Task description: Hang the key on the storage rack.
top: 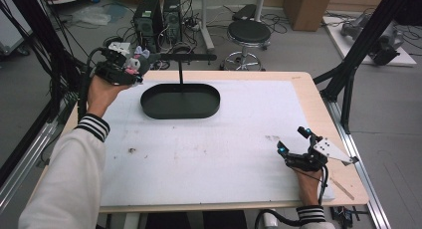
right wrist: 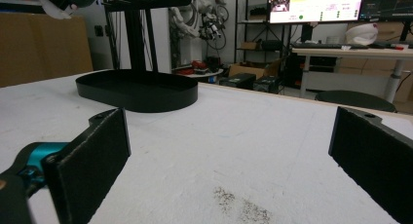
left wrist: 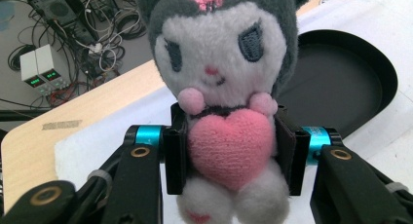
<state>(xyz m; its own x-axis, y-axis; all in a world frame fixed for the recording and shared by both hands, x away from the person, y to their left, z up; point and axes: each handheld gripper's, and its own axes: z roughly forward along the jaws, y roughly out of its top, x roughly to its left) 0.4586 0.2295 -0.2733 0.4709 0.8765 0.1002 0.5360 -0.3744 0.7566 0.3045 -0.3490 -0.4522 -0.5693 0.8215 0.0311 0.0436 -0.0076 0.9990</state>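
A grey and white plush toy (left wrist: pixel 219 83) with a pink heart on its front sits between the pads of my left gripper (left wrist: pixel 229 153), which is shut on its body. In the high view the left gripper (top: pixel 130 69) holds the plush toy (top: pixel 137 59) in the air at the table's far left corner, beside the black oval tray (top: pixel 180 100). An upright post with a crossbar (top: pixel 181 57) rises from that tray. My right gripper (top: pixel 292 141) rests low at the table's near right with its jaws wide apart and nothing between them, as the right gripper (right wrist: pixel 229 151) view also shows.
A white mat (top: pixel 209 144) covers most of the wooden table, with a few dark smudges (right wrist: pixel 238 204). Behind the table stand a round stool (top: pixel 248 35), computer towers (top: pixel 155 15) and cables on the floor. Black frame posts (top: pixel 363 45) flank the table's sides.
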